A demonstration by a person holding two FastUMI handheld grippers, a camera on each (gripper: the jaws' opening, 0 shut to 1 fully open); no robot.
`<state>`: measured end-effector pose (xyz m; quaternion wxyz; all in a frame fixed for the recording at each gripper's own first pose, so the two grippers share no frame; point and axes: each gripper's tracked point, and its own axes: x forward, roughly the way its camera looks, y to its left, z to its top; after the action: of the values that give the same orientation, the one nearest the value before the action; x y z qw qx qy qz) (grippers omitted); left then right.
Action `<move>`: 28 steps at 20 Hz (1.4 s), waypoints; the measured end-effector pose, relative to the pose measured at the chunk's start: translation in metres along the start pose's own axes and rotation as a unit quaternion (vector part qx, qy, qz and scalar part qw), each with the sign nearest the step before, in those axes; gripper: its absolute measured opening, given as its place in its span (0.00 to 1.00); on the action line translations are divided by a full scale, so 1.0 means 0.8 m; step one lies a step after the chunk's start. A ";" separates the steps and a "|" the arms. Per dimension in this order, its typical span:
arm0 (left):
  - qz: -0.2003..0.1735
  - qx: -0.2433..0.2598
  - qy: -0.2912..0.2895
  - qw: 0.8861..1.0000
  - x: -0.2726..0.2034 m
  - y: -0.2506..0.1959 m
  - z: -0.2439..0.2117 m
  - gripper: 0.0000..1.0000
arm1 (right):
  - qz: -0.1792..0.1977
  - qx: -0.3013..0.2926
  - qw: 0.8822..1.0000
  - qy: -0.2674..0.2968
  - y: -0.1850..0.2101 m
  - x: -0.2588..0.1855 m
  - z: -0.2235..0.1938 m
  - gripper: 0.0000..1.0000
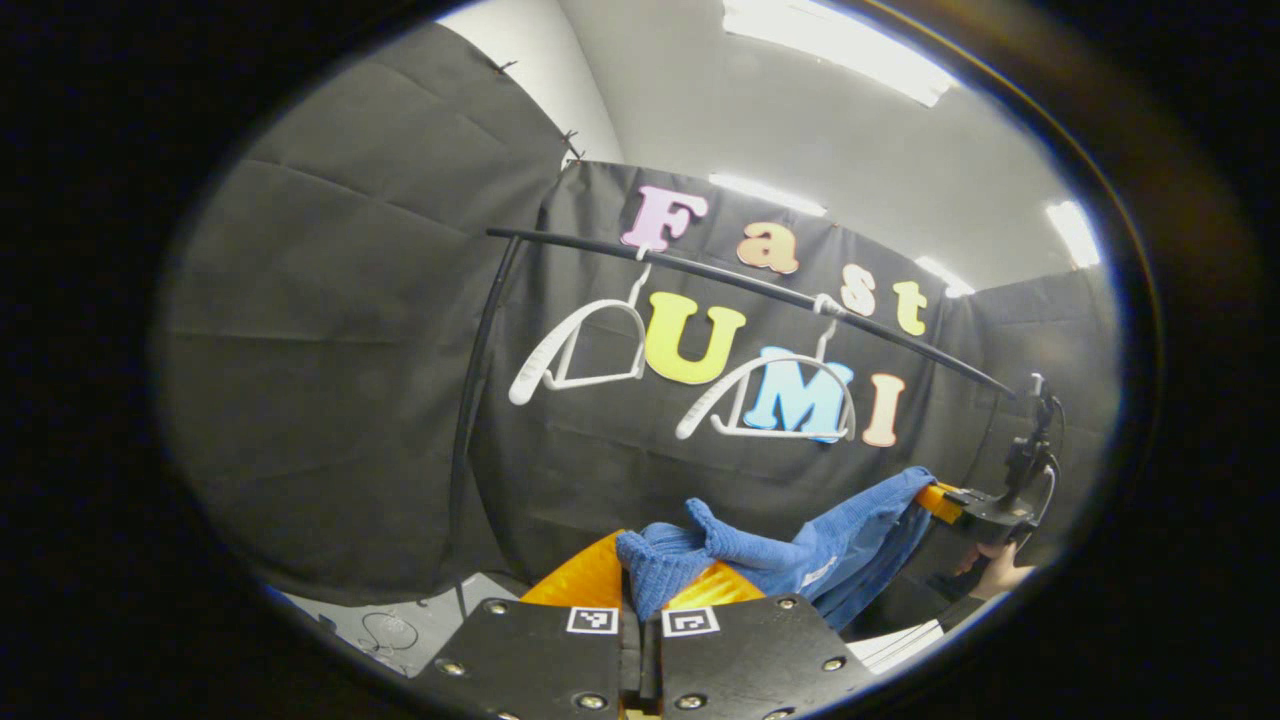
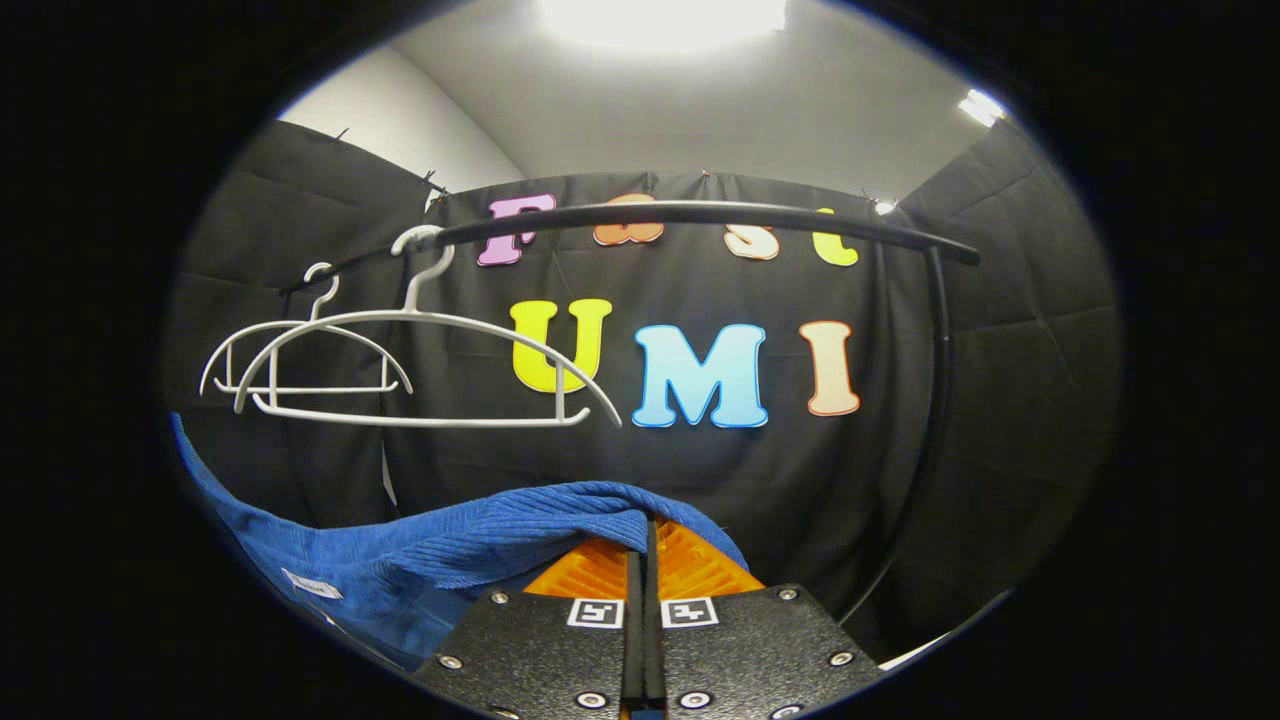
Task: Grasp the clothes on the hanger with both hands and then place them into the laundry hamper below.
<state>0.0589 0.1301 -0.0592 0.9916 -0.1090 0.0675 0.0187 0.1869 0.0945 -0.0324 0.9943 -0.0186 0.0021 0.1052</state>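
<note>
A blue ribbed garment point(image 1: 800, 555) hangs stretched between my two grippers, off the hangers. My left gripper point(image 1: 640, 585) is shut on one bunched end of it, the cloth sticking up between the orange fingers point(image 1: 585, 580). In the left gripper view the other gripper point(image 1: 965, 505) grips the far end at the right, with a hand point(image 1: 995, 570) under it. In the right gripper view my right gripper point(image 2: 648, 550) is shut on the garment point(image 2: 450, 550), which drapes over the orange fingers point(image 2: 690, 565) and falls away to the left. Two bare white hangers point(image 1: 770, 395) point(image 2: 420, 370) hang on the black rail point(image 1: 750, 285) point(image 2: 700, 215).
The rail's black upright post point(image 1: 470, 400) stands at the left in the left gripper view, and another post point(image 2: 935, 400) at the right in the right gripper view. A pale floor patch point(image 1: 400, 625) lies low left. The second hanger point(image 1: 580, 350) point(image 2: 300, 360) hangs farther along the rail.
</note>
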 end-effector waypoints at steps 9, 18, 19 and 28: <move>-0.079 0.032 0.052 0.995 -0.009 -0.035 -0.050 0.01 | -0.034 -0.007 0.999 0.025 0.035 -0.114 -0.010 0.00; -0.100 0.056 0.097 0.989 -0.015 -0.078 -0.100 0.00 | 0.007 0.024 0.994 0.102 0.091 -0.150 -0.073 0.00; -0.098 0.060 0.103 0.988 -0.016 -0.081 -0.107 0.00 | 0.013 0.032 0.993 0.110 0.098 -0.152 -0.081 0.00; -0.098 0.079 0.164 0.979 -0.006 -0.109 -0.184 0.01 | 0.090 0.060 0.975 0.196 0.162 -0.175 -0.162 0.00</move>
<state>0.0395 0.0126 -0.1823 0.9696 -0.0384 0.2191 -0.1019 0.0229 0.1870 -0.1651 0.9603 0.0210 0.2050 0.1880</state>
